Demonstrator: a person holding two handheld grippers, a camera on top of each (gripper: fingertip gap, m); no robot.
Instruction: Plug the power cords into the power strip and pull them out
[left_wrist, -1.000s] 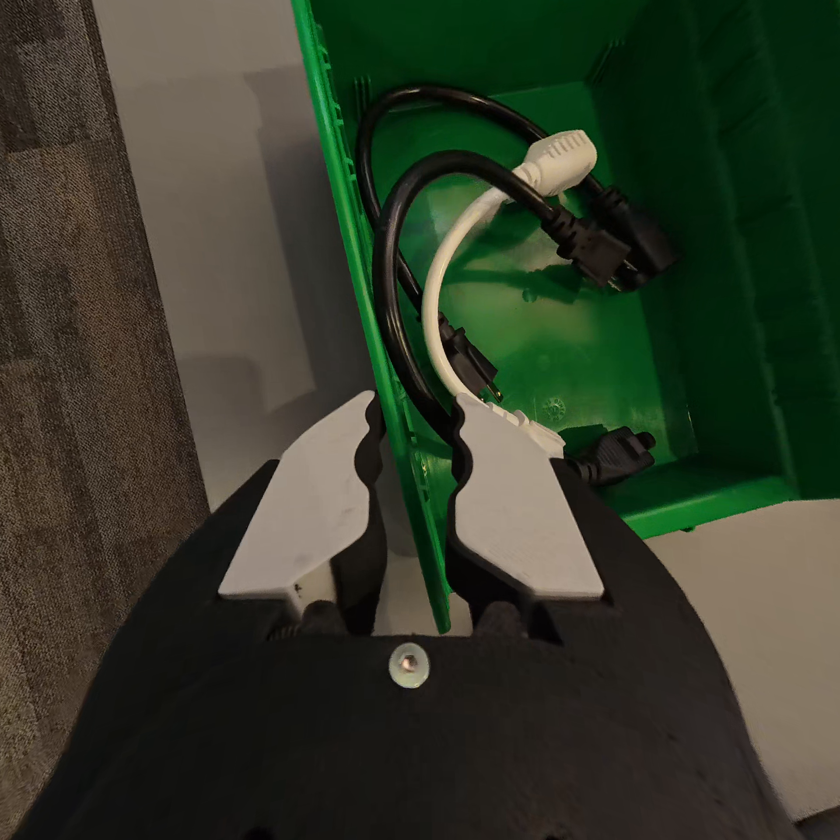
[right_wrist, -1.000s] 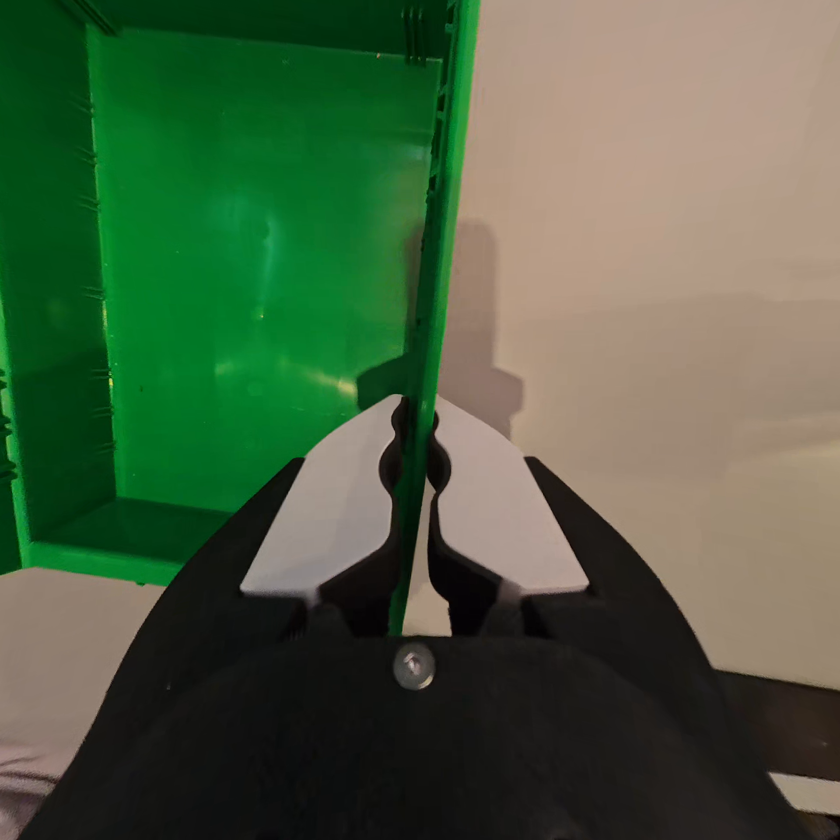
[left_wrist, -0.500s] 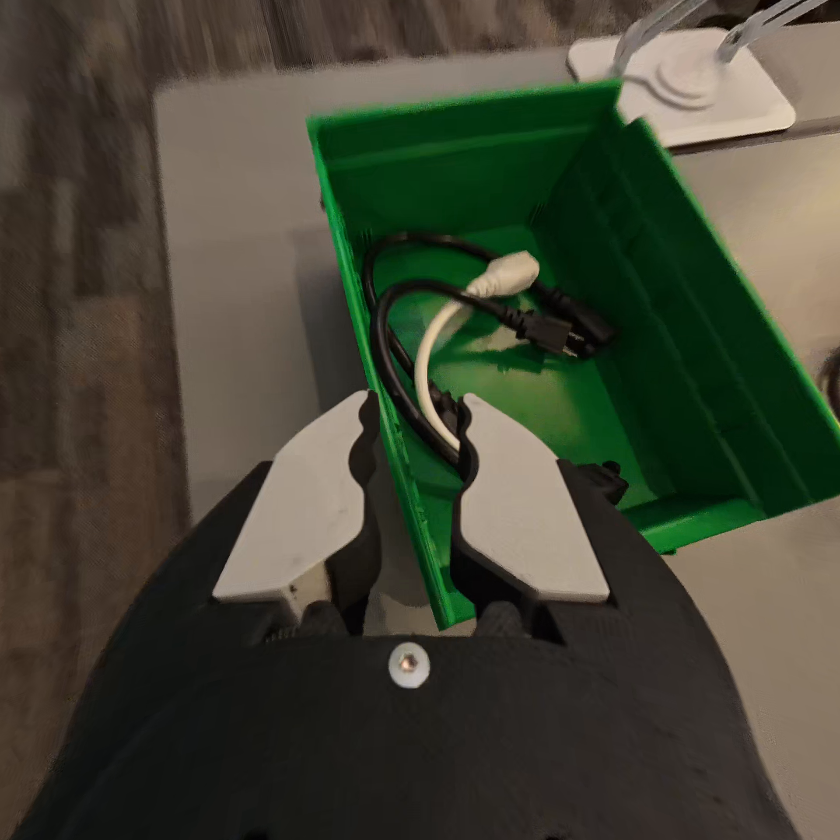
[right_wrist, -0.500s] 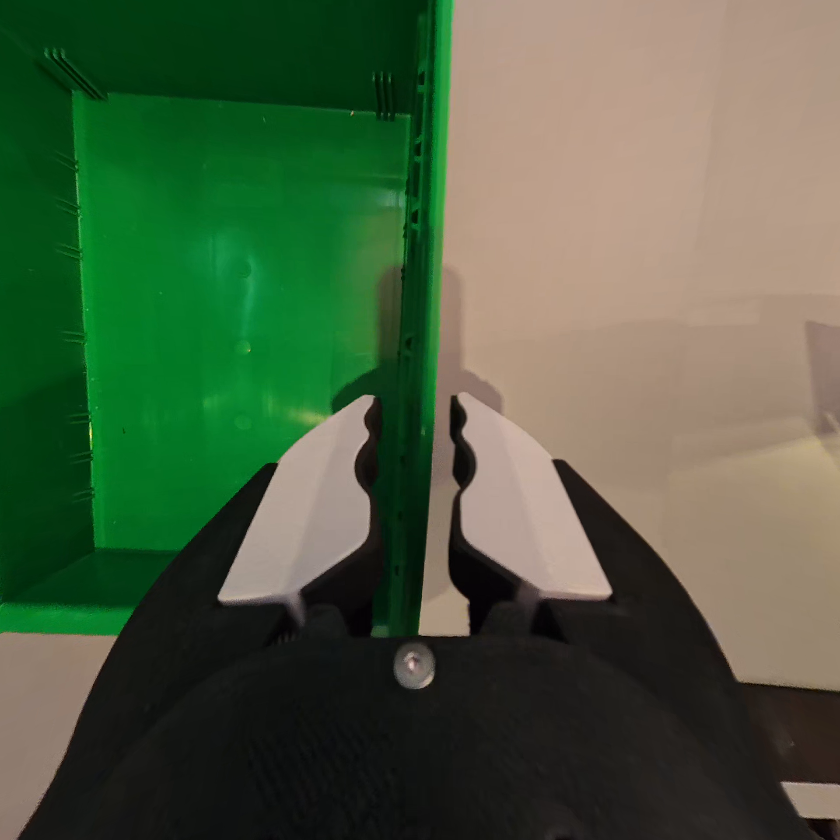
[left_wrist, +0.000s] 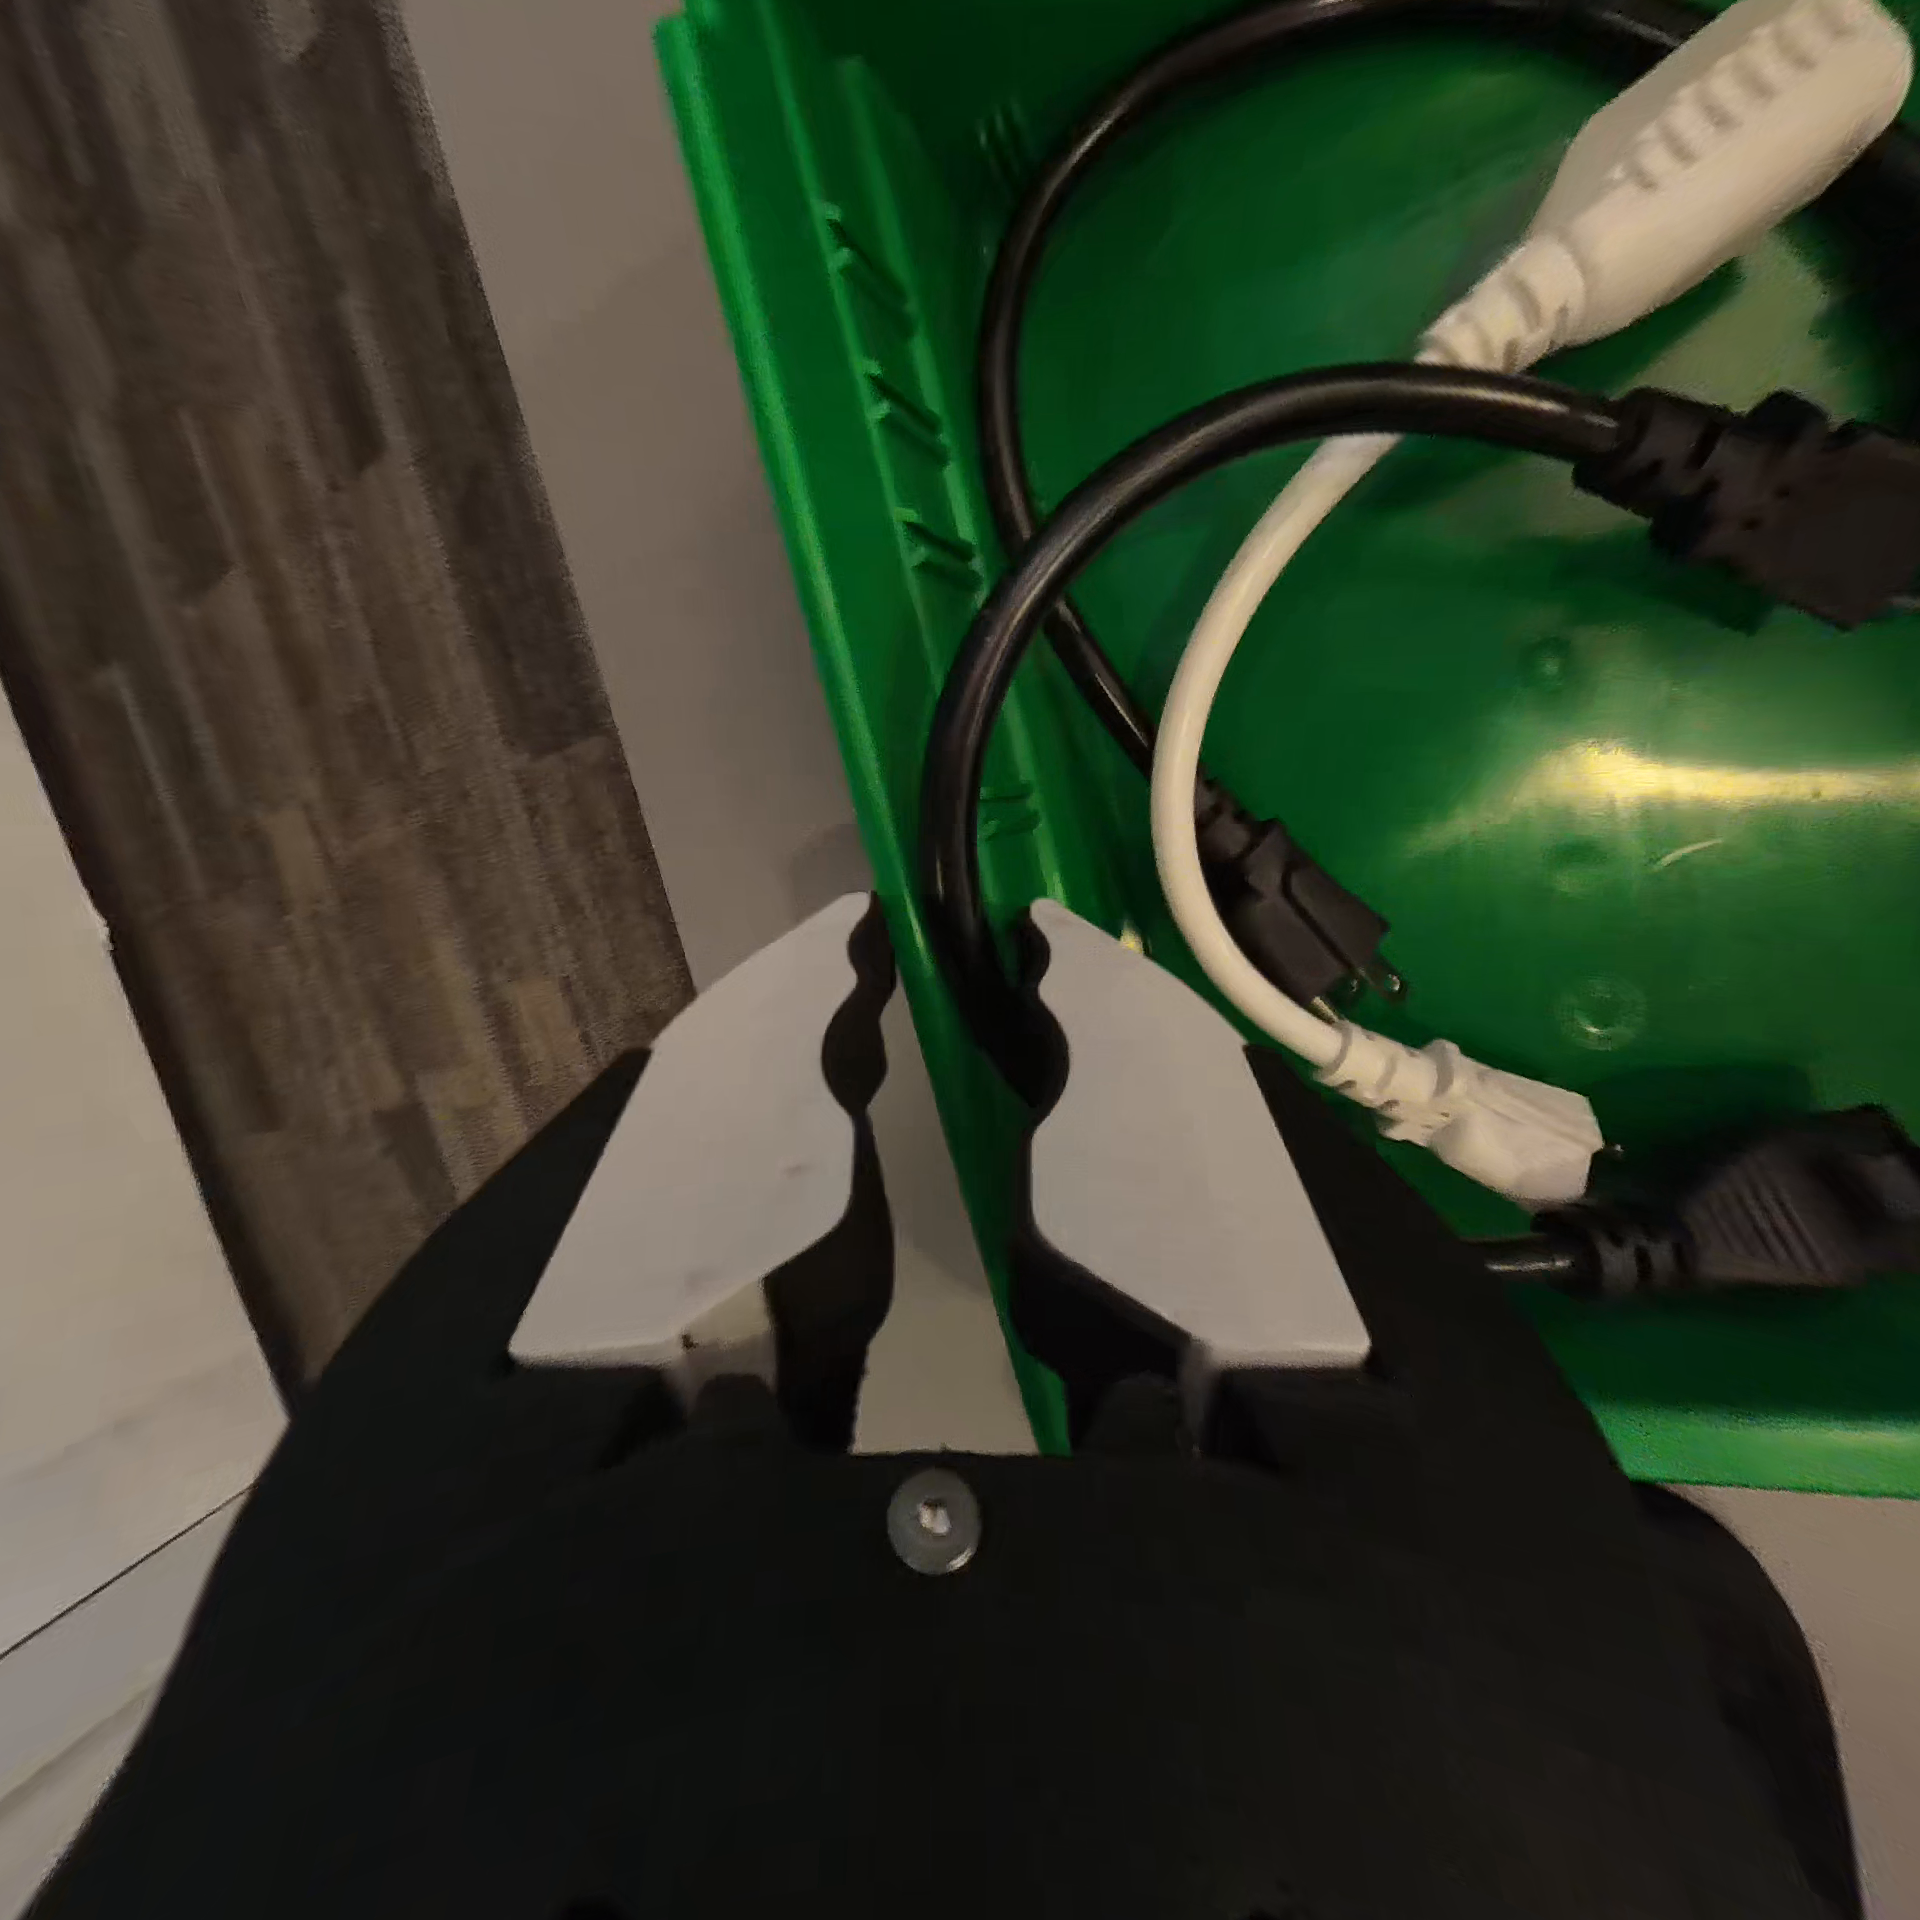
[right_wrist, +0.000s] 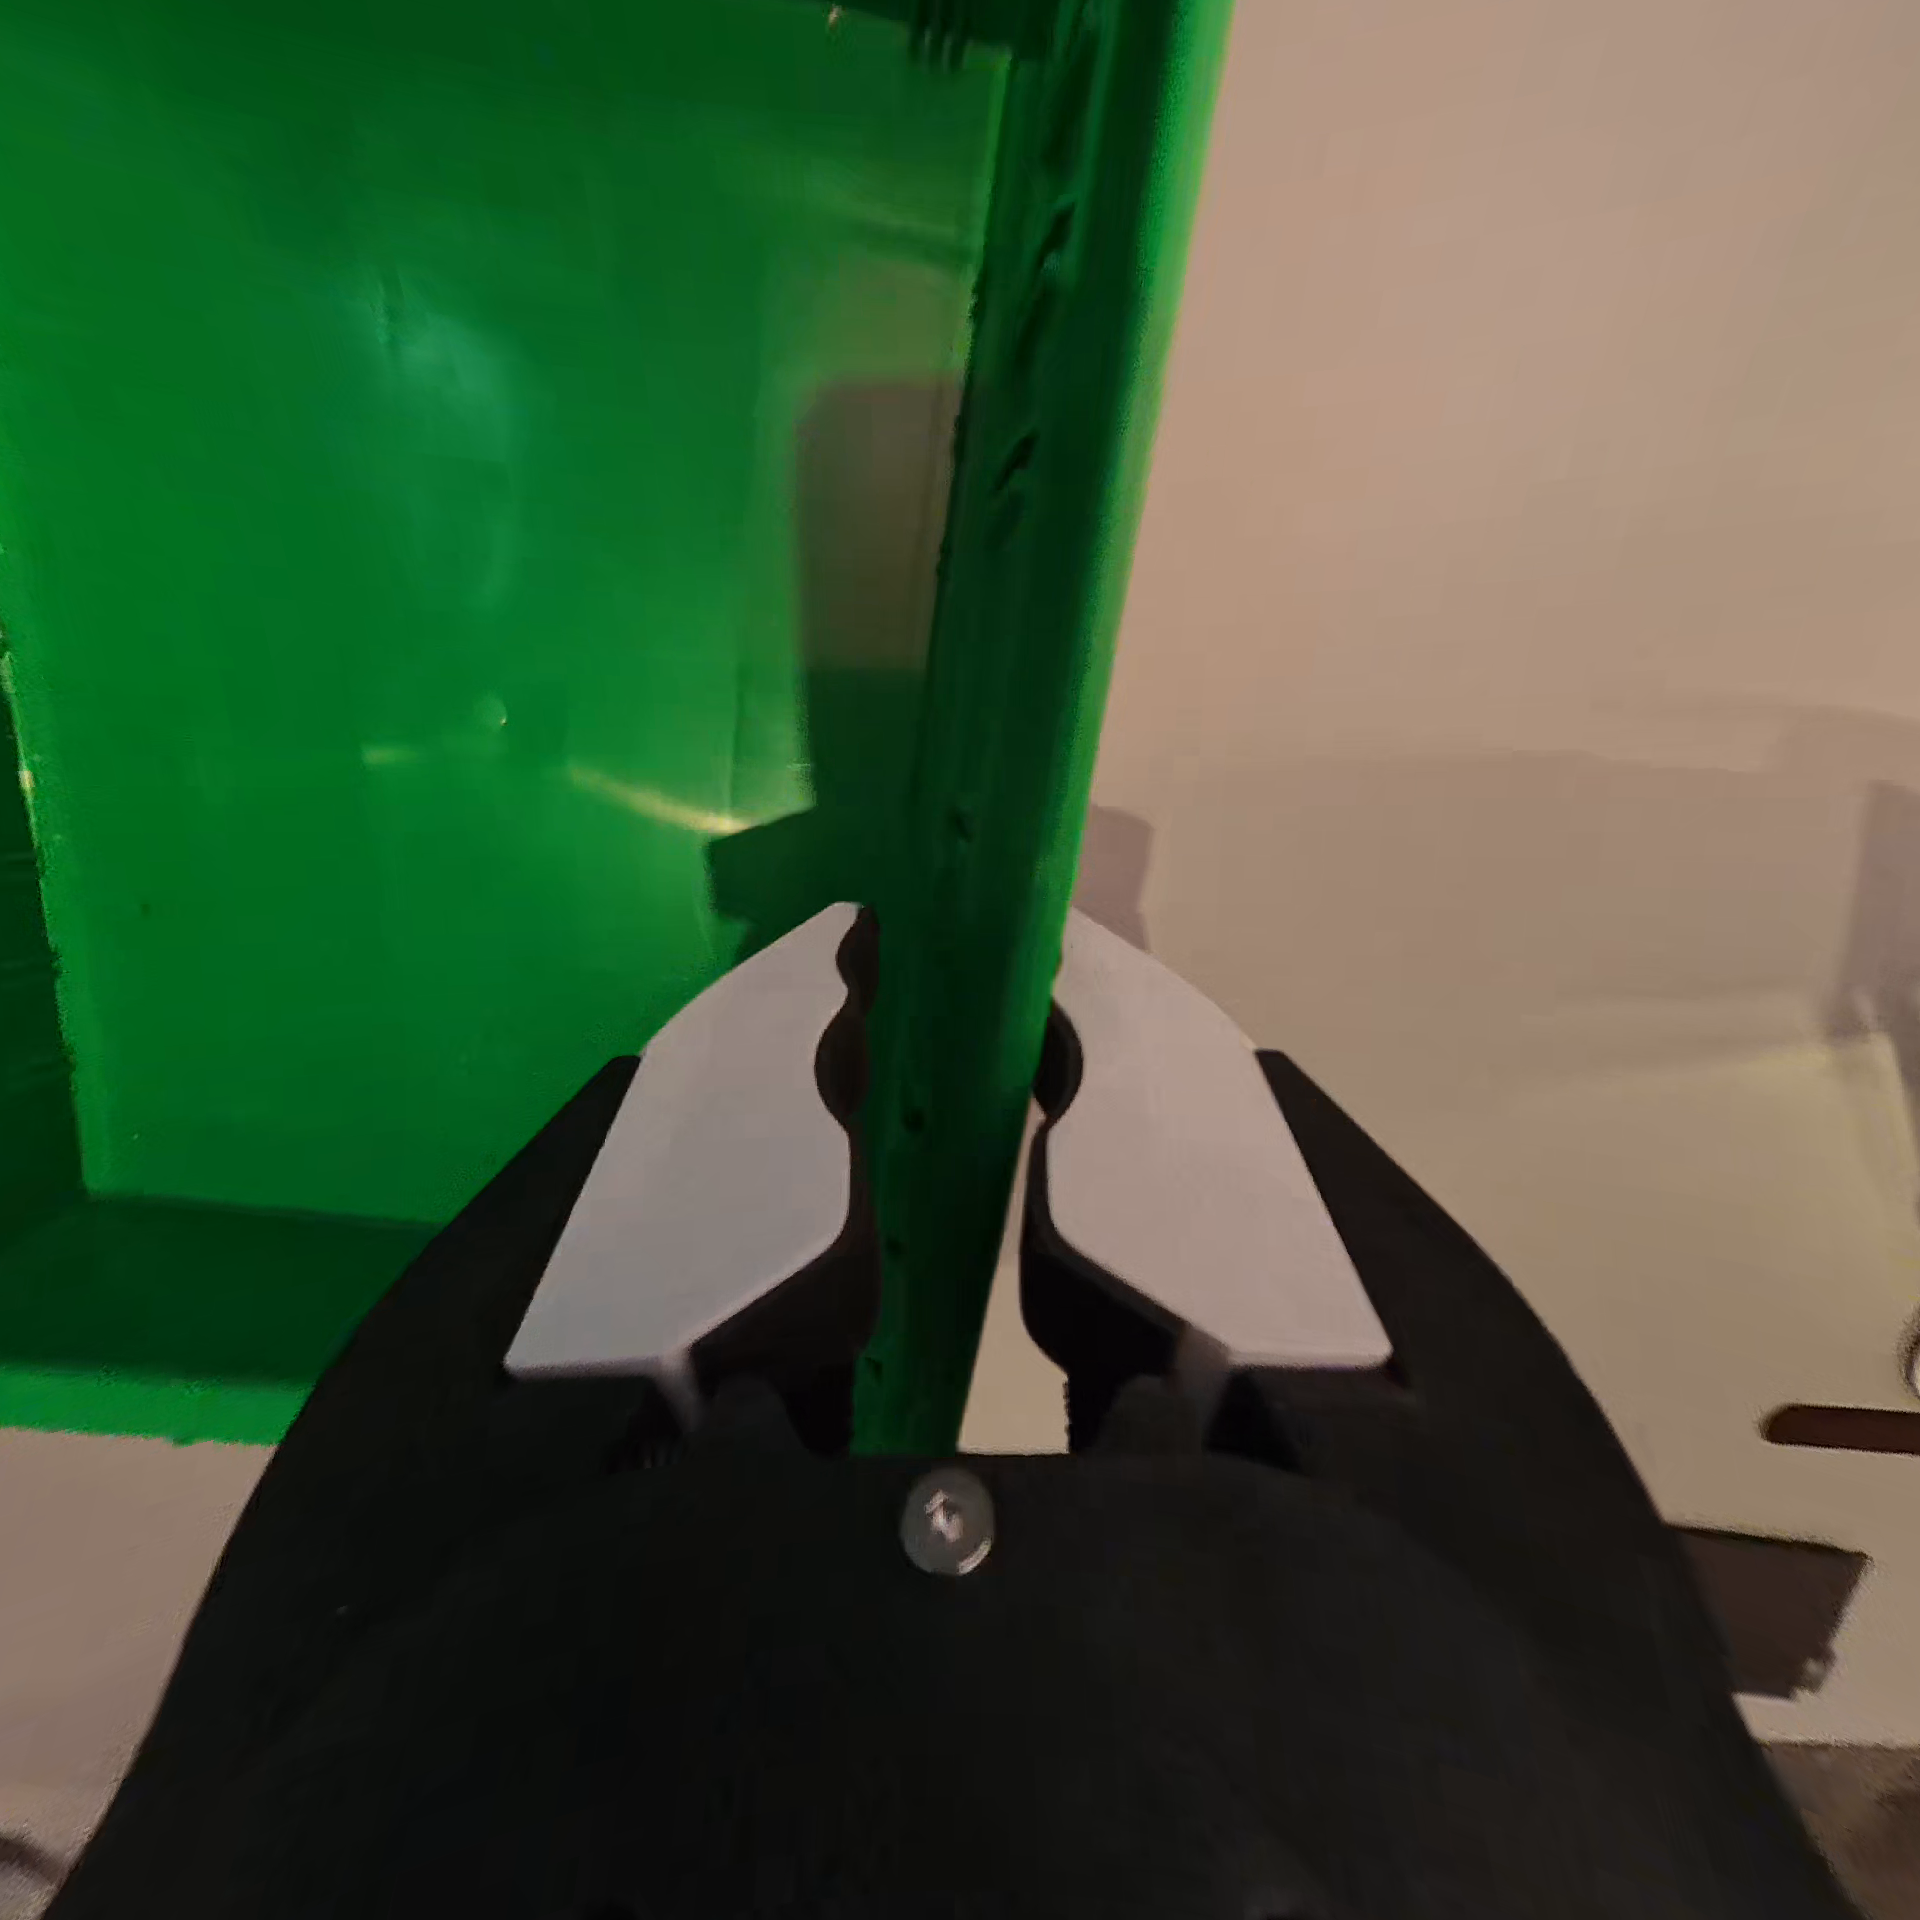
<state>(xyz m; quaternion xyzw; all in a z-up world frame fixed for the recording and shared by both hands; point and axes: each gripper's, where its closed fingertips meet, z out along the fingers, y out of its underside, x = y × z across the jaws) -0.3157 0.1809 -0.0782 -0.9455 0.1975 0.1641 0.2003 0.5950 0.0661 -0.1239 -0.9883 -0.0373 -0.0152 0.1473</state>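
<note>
A green bin (left_wrist: 790, 436) holds two black power cords (left_wrist: 1299, 400) (left_wrist: 997, 312) and a white power cord (left_wrist: 1184, 748). A black pronged plug (left_wrist: 1309, 925), a white plug (left_wrist: 1475, 1122) and a black connector (left_wrist: 1766, 1205) lie on its floor. My left gripper (left_wrist: 954, 935) is open and straddles the bin's left wall, with a black cord loop also between its fingers. My right gripper (right_wrist: 961, 925) is open and straddles the bin's right wall (right_wrist: 1018, 520). No power strip is in view.
The bin stands on a pale grey table (left_wrist: 623, 208). A dark wood-patterned floor (left_wrist: 260, 623) lies past the table's left edge. The bin's right part (right_wrist: 416, 520) shows bare green floor. The table (right_wrist: 1507, 416) extends to the right of the bin. Tip to tip, the grippers are about 90 cm apart.
The right gripper let go of the right wall and now stands open around it. The left view tilted up, then dropped back closer to the cords. Both views are slightly blurred.
</note>
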